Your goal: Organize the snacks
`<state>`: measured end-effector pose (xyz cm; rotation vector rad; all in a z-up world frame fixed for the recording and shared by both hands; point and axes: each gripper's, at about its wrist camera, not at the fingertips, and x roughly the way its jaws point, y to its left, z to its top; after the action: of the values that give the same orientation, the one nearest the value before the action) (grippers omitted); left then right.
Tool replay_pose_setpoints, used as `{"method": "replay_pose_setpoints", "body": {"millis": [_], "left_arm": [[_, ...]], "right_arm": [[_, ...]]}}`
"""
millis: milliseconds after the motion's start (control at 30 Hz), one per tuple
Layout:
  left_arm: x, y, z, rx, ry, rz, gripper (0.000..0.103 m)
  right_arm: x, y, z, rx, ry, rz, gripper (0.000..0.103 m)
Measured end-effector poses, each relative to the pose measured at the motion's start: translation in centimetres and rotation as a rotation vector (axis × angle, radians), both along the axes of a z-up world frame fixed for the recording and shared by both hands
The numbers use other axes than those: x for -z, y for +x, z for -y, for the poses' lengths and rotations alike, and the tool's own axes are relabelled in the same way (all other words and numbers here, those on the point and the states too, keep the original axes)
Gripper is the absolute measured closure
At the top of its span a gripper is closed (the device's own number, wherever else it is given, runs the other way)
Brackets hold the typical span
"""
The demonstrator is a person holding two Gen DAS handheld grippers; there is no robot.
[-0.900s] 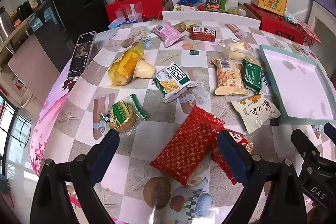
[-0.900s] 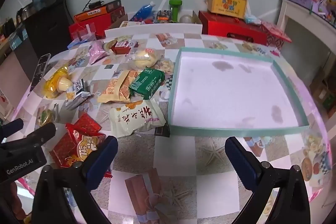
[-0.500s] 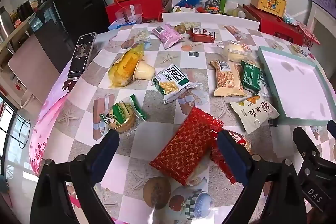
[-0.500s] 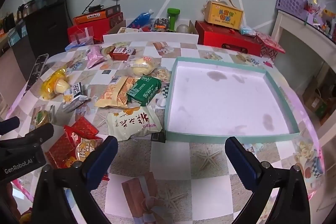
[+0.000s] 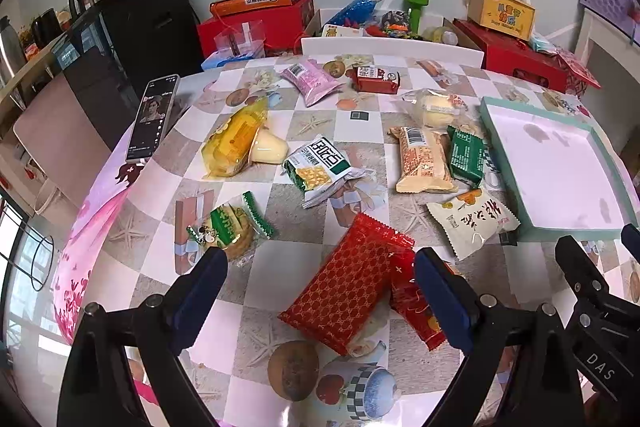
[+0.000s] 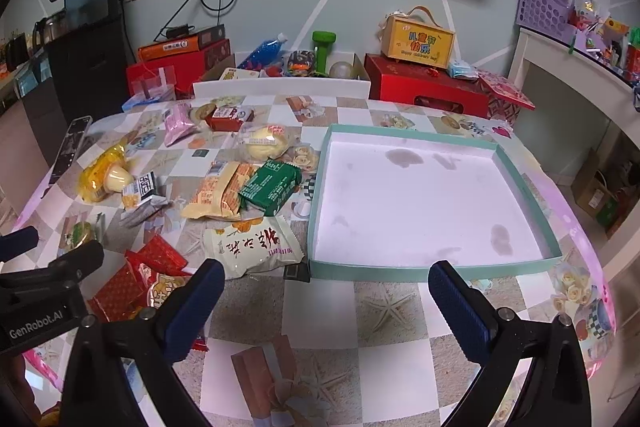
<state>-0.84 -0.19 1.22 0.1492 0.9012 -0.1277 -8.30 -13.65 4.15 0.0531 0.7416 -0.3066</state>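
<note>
The snacks lie scattered over the left half of the counter, and the shallow teal-rimmed tray on the right half stands empty, so no packet is sorted yet. The left hand-held gripper hovers with its jaws wide and nothing between them, directly above the large red packet, which lies near the front edge and overlaps a second red packet. The right hand-held gripper is likewise wide and empty, poised over bare counter at the near rim of the tray. The packets are judged light, soft and crinkly; the film is probably slippery, and the biscuits or cakes inside will crush under a hard pinch. Take the red packet across its short width near the middle, or by a sealed end fin, with gentle pressure. The white packet just left of the tray, the green packet resting partly on the orange packet, and the round bun in clear wrap call for the same care. The yellow jelly cup pack looks stiffer. The second red packet is partly hidden behind a left gripper finger, and its print cannot be read. The far pink packet appears small, and its contents cannot be told.
</note>
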Motion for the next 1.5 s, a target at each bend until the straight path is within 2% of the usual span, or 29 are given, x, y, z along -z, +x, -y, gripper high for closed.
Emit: {"method": "replay_pose_setpoints", "body": {"millis": [767,1500], "left_arm": [[-0.2,-0.2,-0.4,-0.004,-0.017,0.015,0.008],[-0.2,-0.2,-0.7,-0.015,-0.030,0.014,0.008]], "right_arm": [[-0.1,-0.5,1.2,0.048,0.048,0.031,0.000],[-0.4,-0.7,1.4,0.052,0.048,0.034,0.000]]}}
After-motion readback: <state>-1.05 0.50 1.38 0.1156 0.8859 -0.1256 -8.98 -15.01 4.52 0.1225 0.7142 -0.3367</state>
